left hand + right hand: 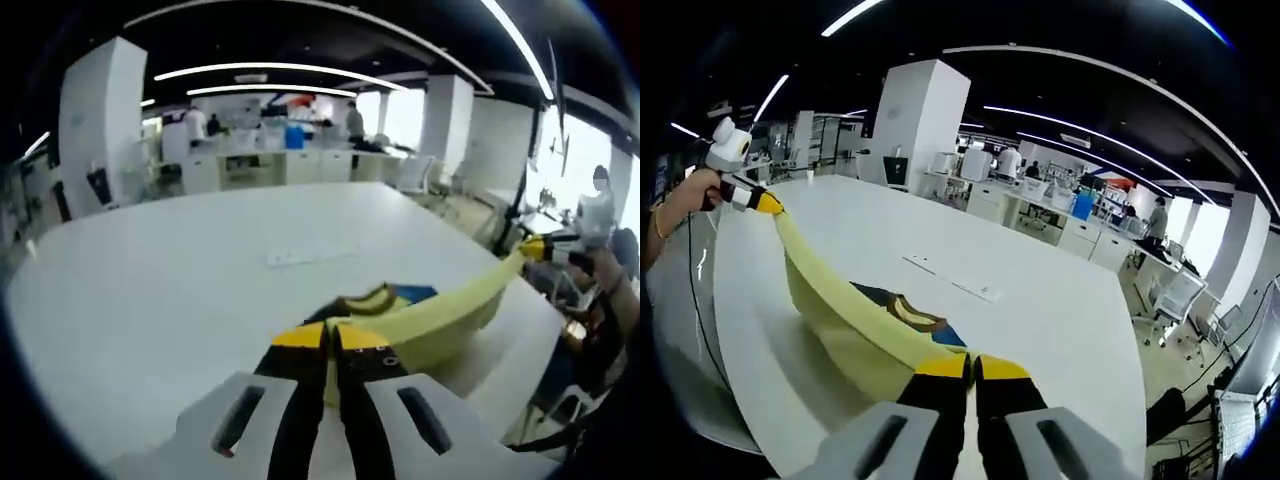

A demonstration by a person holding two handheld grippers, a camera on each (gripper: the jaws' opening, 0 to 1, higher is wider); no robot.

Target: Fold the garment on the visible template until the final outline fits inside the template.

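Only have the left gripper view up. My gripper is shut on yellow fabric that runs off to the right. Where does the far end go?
Observer: In the right gripper view, the right gripper is shut on the other end of the yellow garment.
Operator: Is it hanging or lying on the table?
Observer: It is lifted and stretched between the two grippers above the white table; the left gripper holds its end up at the far left.
Operator: Anything under it?
Observer: A blue and dark printed part shows behind the stretched yellow edge; I cannot tell whether it is part of the garment.
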